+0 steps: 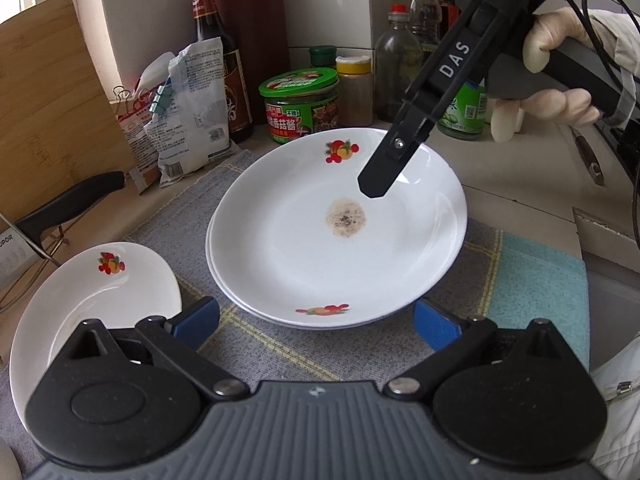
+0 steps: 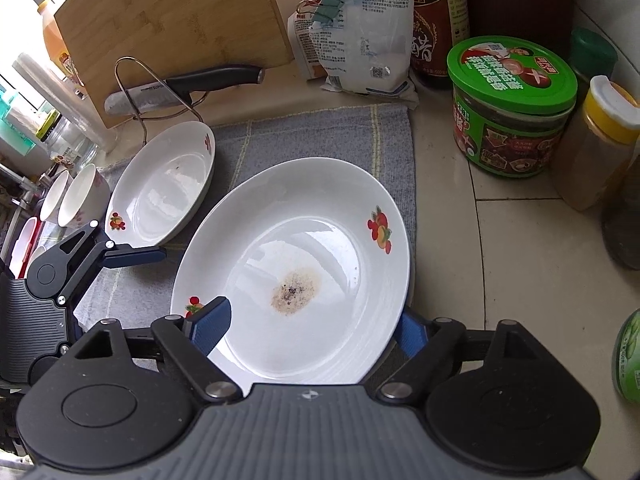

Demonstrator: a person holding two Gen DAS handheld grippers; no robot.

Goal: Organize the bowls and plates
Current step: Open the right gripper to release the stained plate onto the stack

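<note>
A white plate with fruit prints and a brown stain lies on top of a second like plate on the grey cloth; it also shows in the right wrist view. A third white plate lies to the left, also seen in the right wrist view. My left gripper is open at the stack's near rim, one finger on each side. My right gripper is open, one finger over the plate's inside and one outside its rim. Two white bowls stand at far left.
Behind the plates stand a green-lidded jar, bottles, a yellow-capped jar, clipped bags, a wooden cutting board and a knife on a wire rack. The tiled counter lies right of the cloth.
</note>
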